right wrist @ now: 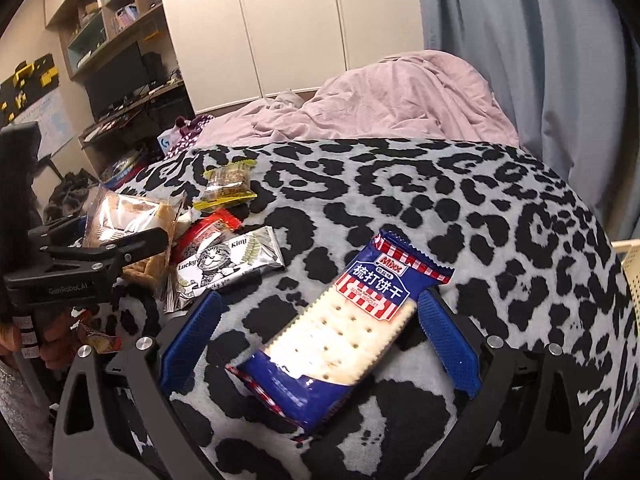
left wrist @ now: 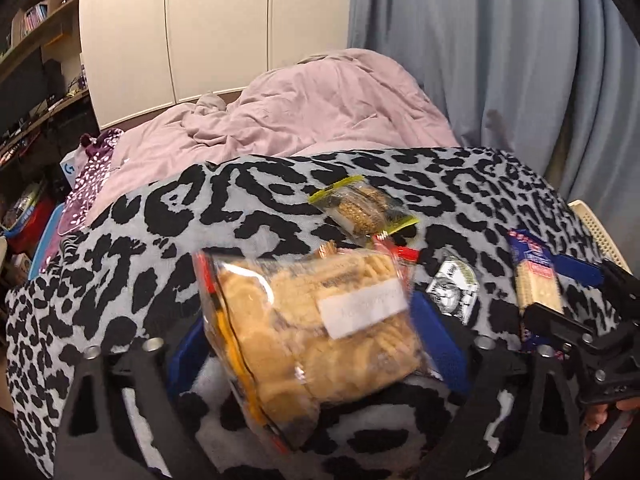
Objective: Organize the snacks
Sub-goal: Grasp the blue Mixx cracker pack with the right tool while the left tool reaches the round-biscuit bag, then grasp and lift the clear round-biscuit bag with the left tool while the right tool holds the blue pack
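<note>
Snacks number five in all, lying on a leopard-print blanket (right wrist: 460, 208) spread over a bed. One clear bag of golden crackers (left wrist: 316, 336) with a white label sits between the blue pads of the left gripper (left wrist: 316, 344), whose fingers press against its two sides, clamped on it; the bag looks blurred. One blue soda-biscuit packet (right wrist: 340, 332) lies between the blue pads of the right gripper (right wrist: 320, 340), whose fingers stand apart on either side; whether the right pad touches the packet I cannot tell. In the right wrist view, to the left of this packet lies one silver sachet printed with a cat (right wrist: 224, 268), with one red packet (right wrist: 208, 228) just beyond it and partly under it. Farther off sits one yellow-edged clear packet of seeded bars (right wrist: 228, 184). The cracker bag and the left gripper show at the far left of that view. Beyond the blanket lies one rumpled pink duvet (left wrist: 320, 104), then white wardrobe doors (left wrist: 216, 28) on the far side and a blue curtain (left wrist: 500, 48) on the right. A pale slotted basket edge (left wrist: 596, 232) shows at the right rim.
</note>
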Motion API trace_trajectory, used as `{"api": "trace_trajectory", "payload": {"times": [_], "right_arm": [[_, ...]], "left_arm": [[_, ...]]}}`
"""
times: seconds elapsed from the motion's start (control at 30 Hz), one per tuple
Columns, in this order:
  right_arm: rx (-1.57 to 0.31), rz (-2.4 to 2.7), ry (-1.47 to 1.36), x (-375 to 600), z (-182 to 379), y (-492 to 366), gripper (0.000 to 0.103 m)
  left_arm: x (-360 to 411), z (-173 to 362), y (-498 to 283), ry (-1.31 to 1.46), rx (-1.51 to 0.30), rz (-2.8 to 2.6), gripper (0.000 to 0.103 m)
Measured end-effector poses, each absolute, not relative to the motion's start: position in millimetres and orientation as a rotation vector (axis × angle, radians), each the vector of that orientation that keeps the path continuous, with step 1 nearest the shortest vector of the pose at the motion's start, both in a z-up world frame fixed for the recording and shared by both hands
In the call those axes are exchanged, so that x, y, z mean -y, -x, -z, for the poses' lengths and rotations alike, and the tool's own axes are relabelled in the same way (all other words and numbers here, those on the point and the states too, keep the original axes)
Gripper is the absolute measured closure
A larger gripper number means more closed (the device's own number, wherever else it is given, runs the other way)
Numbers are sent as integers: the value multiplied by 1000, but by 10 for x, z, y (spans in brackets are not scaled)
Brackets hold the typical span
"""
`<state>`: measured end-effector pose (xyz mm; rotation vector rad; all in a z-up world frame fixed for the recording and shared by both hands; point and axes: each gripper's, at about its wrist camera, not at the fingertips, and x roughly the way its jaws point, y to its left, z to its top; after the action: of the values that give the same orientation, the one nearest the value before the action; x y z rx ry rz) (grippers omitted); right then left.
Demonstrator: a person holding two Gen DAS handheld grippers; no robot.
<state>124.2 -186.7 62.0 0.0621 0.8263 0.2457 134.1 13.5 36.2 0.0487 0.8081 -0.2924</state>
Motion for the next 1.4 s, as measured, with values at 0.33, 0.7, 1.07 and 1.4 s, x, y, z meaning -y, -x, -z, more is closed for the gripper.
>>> {"api": "trace_trajectory", "payload": {"times": [0.33, 0.7, 1.07, 1.4], "right_arm": [[-855, -235, 19, 1782, -564, -1379, 20], [-826, -208, 57, 1826, -548, -1327, 57], [-797, -207, 23, 1919, -602, -1245, 57], [-805, -226, -6, 1984, -522, -1213, 57]], "left_arm": [[-330, -456, -1133, 29, -770, 287, 26], [-508, -692, -949, 103, -706, 280, 46], [-328, -564, -869, 101, -747, 248, 6], [165, -155, -1011, -77, -886, 221, 7]]}}
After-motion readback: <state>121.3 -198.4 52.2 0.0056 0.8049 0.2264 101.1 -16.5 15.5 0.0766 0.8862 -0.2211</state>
